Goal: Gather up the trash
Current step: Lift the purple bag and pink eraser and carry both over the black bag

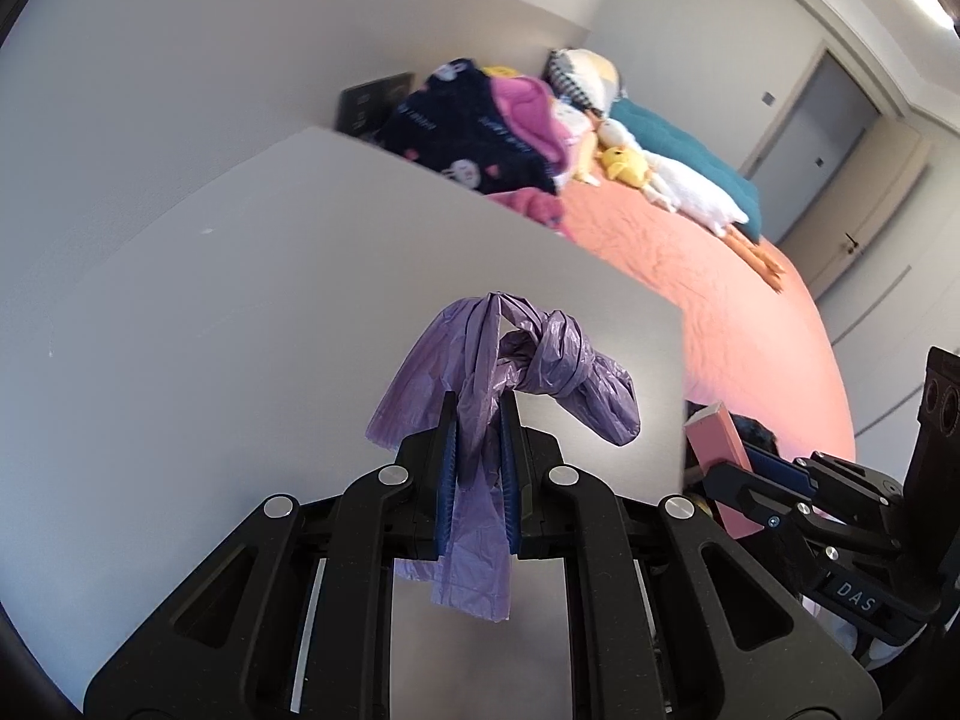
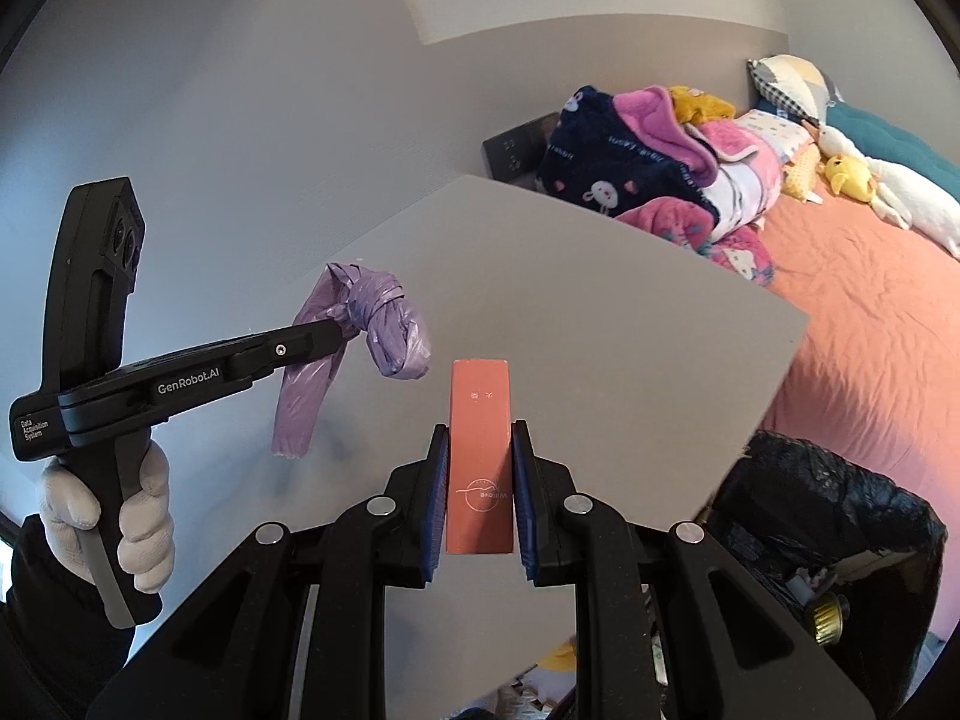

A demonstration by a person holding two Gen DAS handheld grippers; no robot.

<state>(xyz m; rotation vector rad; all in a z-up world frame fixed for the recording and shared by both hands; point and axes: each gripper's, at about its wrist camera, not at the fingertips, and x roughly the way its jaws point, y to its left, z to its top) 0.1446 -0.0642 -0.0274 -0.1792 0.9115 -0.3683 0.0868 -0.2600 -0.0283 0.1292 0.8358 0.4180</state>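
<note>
- Grey table (image 2: pixel 600 324) beside a bed with an orange sheet (image 2: pixel 870 324).
- Left gripper (image 1: pixel 478 420) clamps a knotted purple bag (image 1: pixel 540 360) (held aloft above the table).
- Right gripper (image 2: pixel 478 450) pinches a pink box (image 2: pixel 480 450) between its pads.

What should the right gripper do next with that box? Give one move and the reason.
Probably swing the right gripper right and down toward the black trash bag: it already clamps the pink box above the grey tabletop, and the bag sits open just past the table's edge.

We hold our left gripper (image 1: pixel 478 420) level, fingers (image 1: pixel 447 438) clamped on a purple bag (image 1: pixel 528 372). Our right gripper (image 2: pixel 479 450) grips a pink box (image 2: pixel 480 456); a gloved left hand (image 2: pixel 114 510) wraps its handle.
</note>
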